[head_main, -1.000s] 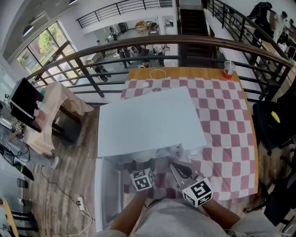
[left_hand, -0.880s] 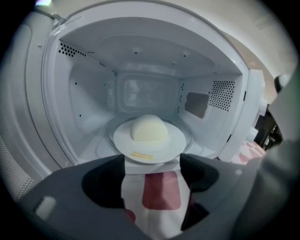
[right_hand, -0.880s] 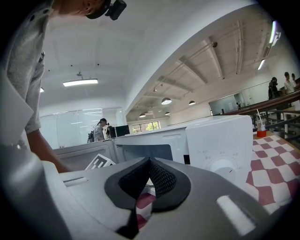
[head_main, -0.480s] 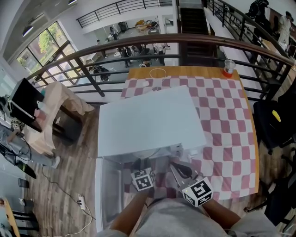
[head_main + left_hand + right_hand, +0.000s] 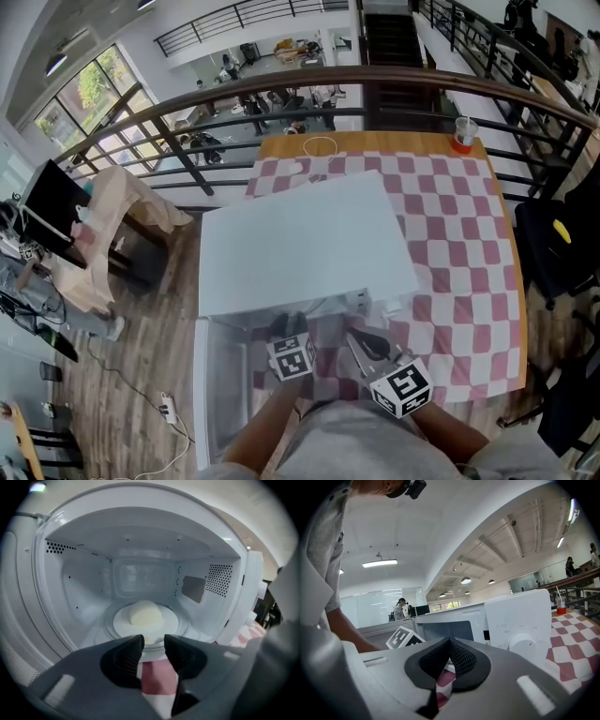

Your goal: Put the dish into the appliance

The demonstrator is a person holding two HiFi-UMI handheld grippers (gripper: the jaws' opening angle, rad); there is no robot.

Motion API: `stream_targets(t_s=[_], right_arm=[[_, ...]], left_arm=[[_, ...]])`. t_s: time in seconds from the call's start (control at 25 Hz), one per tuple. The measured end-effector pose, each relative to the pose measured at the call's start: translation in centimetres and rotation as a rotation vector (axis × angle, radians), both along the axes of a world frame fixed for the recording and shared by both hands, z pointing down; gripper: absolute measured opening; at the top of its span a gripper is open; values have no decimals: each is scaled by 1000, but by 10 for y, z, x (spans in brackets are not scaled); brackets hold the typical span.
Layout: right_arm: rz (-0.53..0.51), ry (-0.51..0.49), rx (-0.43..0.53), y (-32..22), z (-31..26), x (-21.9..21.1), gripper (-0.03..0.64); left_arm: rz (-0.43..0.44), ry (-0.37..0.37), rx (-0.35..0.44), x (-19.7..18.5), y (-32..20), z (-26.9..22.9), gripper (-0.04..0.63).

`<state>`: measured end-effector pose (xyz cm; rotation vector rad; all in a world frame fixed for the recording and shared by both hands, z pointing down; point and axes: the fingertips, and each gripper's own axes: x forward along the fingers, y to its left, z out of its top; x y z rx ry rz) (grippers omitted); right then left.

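The person wears a light grey shirt (image 5: 361, 445) with short sleeves, and a small black camera (image 5: 412, 488) is strapped at the head. The left claw (image 5: 153, 641) has a smooth grey body and black ribbed pads (image 5: 127, 657); its jaws are closing with nothing between them. The right claw (image 5: 450, 641) is built the same. Each carries a white cube (image 5: 291, 359) printed with black square markers (one cube per claw).

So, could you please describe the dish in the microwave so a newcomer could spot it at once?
Find the white microwave standing open on the red-and-white checked tablecloth. Inside it, on the round glass turntable, lies a white plate carrying a pale yellow rounded lump. It is the only loose item in the cavity.
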<state>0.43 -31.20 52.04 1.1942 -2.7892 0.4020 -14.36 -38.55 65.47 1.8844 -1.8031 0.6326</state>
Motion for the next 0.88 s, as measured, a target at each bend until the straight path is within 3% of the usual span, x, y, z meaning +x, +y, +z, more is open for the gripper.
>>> stream_targets(t_s=[0.64, 0.88], right_arm=[[-3, 4, -8, 1, 3, 3, -2], [-15, 14, -12, 6, 6, 1, -2]], left_arm=[[-2, -4, 10, -4, -34, -1, 161], [-33, 25, 136, -12, -11, -29, 84]])
